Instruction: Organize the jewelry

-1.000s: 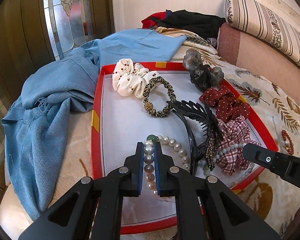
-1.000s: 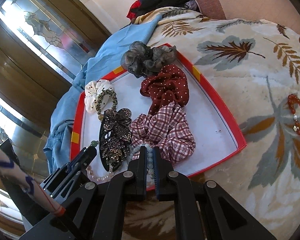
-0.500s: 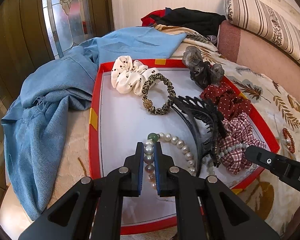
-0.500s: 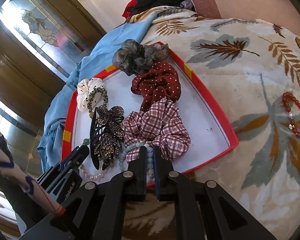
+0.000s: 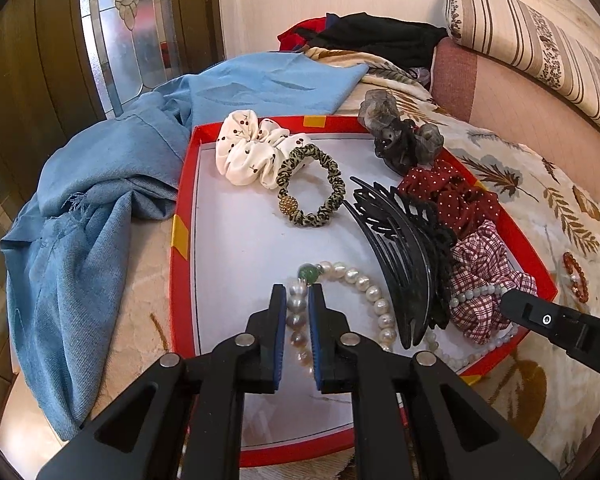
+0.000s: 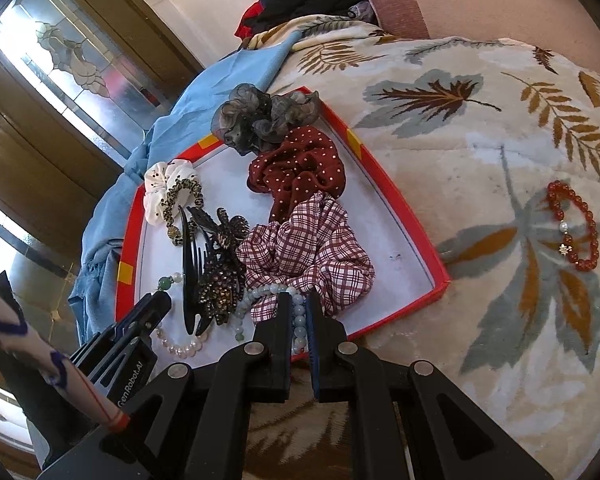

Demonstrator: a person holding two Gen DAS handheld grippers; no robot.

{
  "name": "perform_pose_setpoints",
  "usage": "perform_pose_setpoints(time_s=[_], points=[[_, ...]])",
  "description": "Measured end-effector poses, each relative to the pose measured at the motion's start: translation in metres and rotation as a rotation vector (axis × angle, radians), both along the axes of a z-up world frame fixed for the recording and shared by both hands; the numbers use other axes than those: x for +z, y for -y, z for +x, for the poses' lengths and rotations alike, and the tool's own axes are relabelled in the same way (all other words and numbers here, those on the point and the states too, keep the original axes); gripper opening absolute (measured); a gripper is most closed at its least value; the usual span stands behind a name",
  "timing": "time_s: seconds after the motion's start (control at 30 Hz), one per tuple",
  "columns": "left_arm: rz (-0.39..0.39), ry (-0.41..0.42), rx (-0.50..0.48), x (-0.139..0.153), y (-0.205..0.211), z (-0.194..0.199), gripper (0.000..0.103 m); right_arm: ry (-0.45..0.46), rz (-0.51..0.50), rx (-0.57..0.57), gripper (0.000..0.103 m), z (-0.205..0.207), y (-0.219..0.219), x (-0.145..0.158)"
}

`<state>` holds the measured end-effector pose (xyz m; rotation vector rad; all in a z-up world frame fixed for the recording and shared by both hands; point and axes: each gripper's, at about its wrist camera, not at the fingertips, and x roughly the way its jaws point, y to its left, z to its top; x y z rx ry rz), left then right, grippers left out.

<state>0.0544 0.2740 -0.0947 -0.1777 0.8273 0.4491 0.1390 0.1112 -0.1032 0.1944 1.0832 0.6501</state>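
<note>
A red-rimmed white tray (image 5: 182, 216) lies on a leaf-patterned blanket. My left gripper (image 5: 298, 292) holds the near end of a pearl bracelet (image 5: 373, 294) that has one green bead (image 5: 308, 273). Its jaws are opening, and the pearls still fill the narrow gap. My right gripper (image 6: 298, 300) is shut on a pale green bead bracelet (image 6: 260, 294) at the tray's near edge, beside a plaid scrunchie (image 6: 311, 248). A red bead bracelet (image 6: 571, 224) lies on the blanket outside the tray.
In the tray lie a black jewelled comb clip (image 5: 403, 248), a leopard hair tie (image 5: 311, 184), and cream (image 5: 248, 148), grey (image 5: 399, 136) and dotted red (image 5: 451, 196) scrunchies. A blue cloth (image 5: 80, 208) is heaped at its left. A striped cushion (image 5: 539, 40) stands behind.
The left jaws have parted a little around the pearls. The right gripper's view has shifted slightly while it keeps hold of the pale beads.
</note>
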Motion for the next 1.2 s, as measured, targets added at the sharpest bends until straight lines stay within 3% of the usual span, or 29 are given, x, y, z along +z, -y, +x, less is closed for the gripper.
perform_pose_setpoints(time_s=[0.1, 0.6, 0.7, 0.8, 0.93, 1.1, 1.2], points=[[0.009, 0.008, 0.001, 0.002, 0.001, 0.0, 0.025, 0.004, -0.008, 0.0, 0.009, 0.0, 0.001, 0.001], [0.013, 0.02, 0.004, 0.003, 0.002, -0.001, 0.034, 0.053, -0.041, -0.029, 0.022, -0.003, 0.016, 0.011], [0.01, 0.041, 0.01, 0.007, 0.002, -0.002, 0.046, 0.076, -0.053, -0.036, 0.023, -0.01, 0.02, 0.017], [0.01, 0.083, 0.007, 0.015, 0.006, -0.006, 0.053, 0.11, -0.068, -0.032, 0.036, -0.02, 0.024, 0.025], [0.032, 0.147, -0.001, 0.027, 0.015, -0.017, 0.078, 0.16, -0.089, -0.032, 0.041, -0.041, 0.033, 0.038], [0.057, 0.236, 0.0, 0.045, 0.03, -0.04, 0.095, 0.205, -0.102, -0.03, 0.054, -0.074, 0.052, 0.052], [0.061, 0.277, 0.018, 0.056, 0.041, -0.064, 0.098, 0.259, -0.136, -0.034, 0.064, -0.101, 0.068, 0.062]])
